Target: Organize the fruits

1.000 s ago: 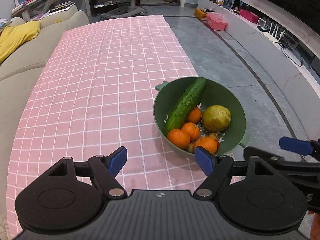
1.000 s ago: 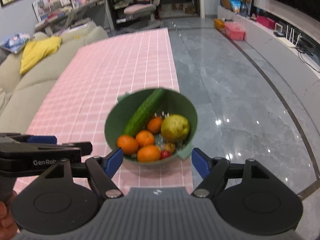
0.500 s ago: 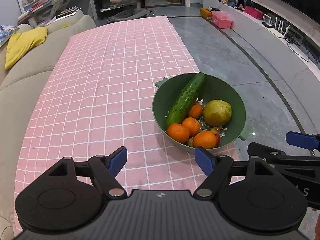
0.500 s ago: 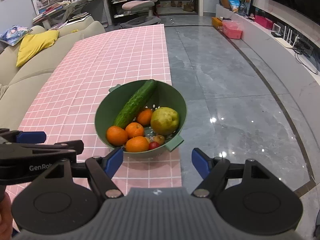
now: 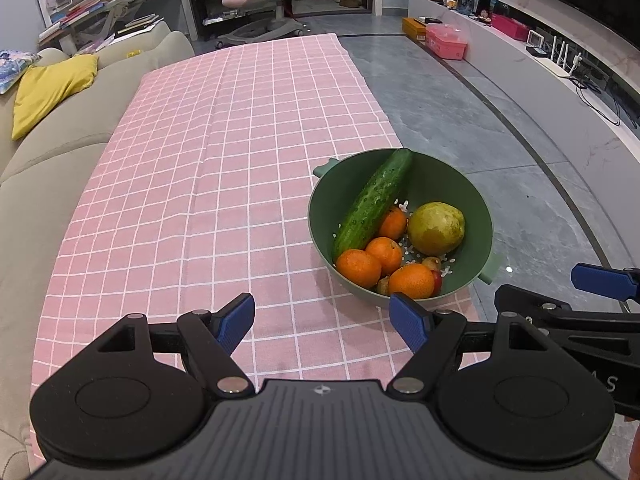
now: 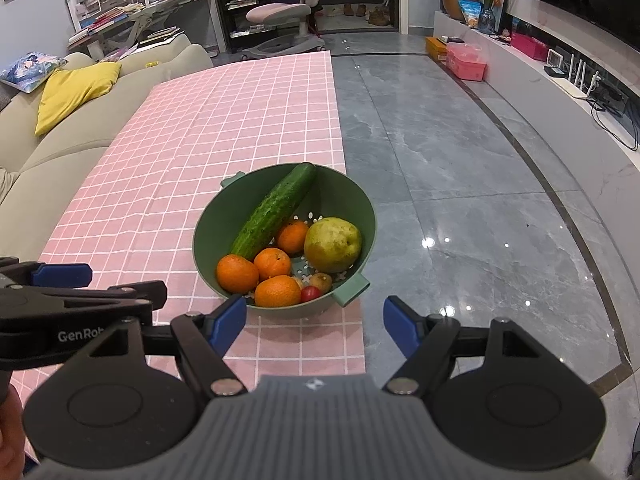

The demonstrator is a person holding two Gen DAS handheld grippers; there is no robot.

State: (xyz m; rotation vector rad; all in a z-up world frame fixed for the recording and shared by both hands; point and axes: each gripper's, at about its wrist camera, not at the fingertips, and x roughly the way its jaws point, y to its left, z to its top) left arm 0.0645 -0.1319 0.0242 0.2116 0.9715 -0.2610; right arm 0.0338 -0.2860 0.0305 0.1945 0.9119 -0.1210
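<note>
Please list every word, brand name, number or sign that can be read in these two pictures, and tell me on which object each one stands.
"GenRob", cut off by the right claw: white letters on the black body of the left claw, right wrist view.
"S", the last letter of a cut-off word: on the right claw's body, left wrist view.
Small cross-shaped emblem, no letters: on each claw's grey housing.
Books on the far desk and snack bags: too small to read.
</note>
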